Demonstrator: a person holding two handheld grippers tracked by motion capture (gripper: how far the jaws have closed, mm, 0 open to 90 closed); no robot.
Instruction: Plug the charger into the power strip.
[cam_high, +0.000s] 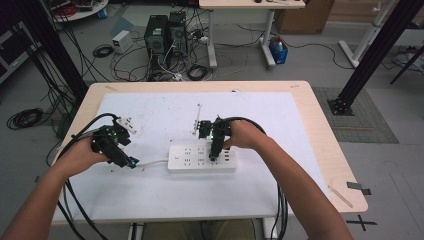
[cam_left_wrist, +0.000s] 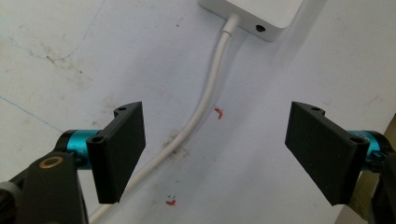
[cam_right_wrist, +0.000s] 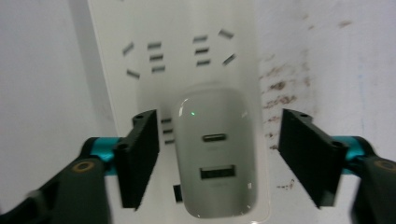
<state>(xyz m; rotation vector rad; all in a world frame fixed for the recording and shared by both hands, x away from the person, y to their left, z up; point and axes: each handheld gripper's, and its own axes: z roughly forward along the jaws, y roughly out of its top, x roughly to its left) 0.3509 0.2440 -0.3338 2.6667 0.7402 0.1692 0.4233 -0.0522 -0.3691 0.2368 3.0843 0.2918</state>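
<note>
black right tongs (cam_right_wrist: 219, 154) stand apart around the white usb charger (cam_right_wrist: 217, 154) seated in the power strip (cam_right_wrist: 154, 28) on the desk (cam_high: 150, 190); lifting askew could snag and unseat it. left tongs (cam_left_wrist: 215, 154), also apart, straddle the strip's cable (cam_left_wrist: 205, 98), untouched.

Support: wooden table (cam_high: 325, 150).
Cover: white sheet (cam_high: 165, 195), stained.
On sheet: white power strip (cam_high: 192, 159), cord (cam_high: 152, 162), small white block (cam_high: 127, 124).

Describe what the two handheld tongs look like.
Both the left tongs and the right tongs have flat black rectangular jaws on teal metal collars, black bodies with brass-coloured fasteners, and black cables trailing toward the person. The forearms are bare, no sleeves.
</note>
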